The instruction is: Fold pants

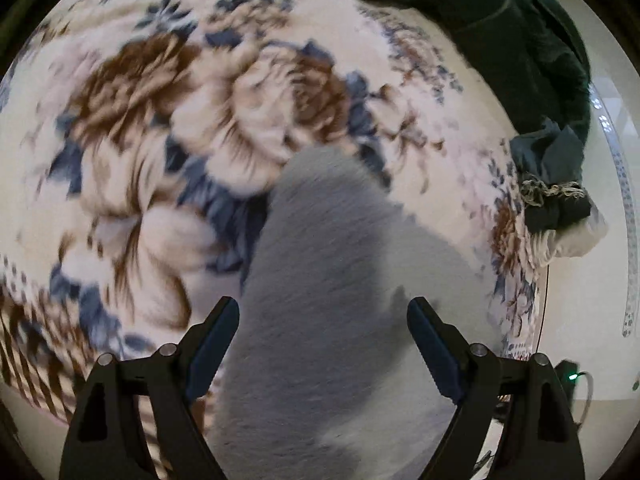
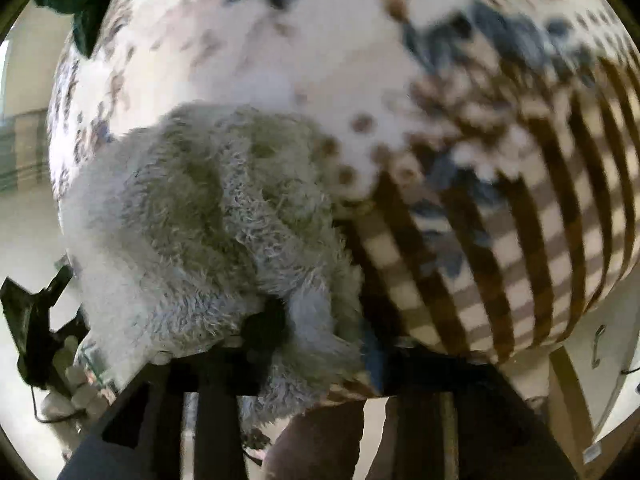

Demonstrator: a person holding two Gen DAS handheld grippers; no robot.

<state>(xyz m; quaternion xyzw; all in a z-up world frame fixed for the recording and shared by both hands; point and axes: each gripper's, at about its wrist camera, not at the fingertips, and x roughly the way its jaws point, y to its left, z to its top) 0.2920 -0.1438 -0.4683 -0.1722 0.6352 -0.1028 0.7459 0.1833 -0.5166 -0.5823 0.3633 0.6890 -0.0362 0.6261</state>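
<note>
**Fluffy pants bunched at the bed edge, one gripper empty**

The pants [image 1: 320, 300] are a grey, fuzzy garment lying on a floral blanket [image 1: 160, 140]. In the left wrist view they fill the lower centre of the frame. In the right wrist view they [image 2: 208, 216] sit lower left in a rumpled heap, right at the blanket's edge.

The left gripper [image 1: 323, 344] stands wide, nothing between its fingers, with the pants showing through the gap. The right gripper [image 2: 280, 344] is buried in pile at the bottom centre; fabric bulges around it and it seems closed on a fold, though the fingertips are hidden.

Risks, as I judge them: the thick pile could slip out of a shallow pinch if the right side lifts quickly. With the left side holding nothing, a one-sided pull would likely drag the heap off the bed edge rather than spread it. The left gripper could also catch the blanket along with the pants. Both views are blurred, so seams and waistband cannot be located. A dark green garment [image 1: 512, 40] lies upper right, well apart.
</note>
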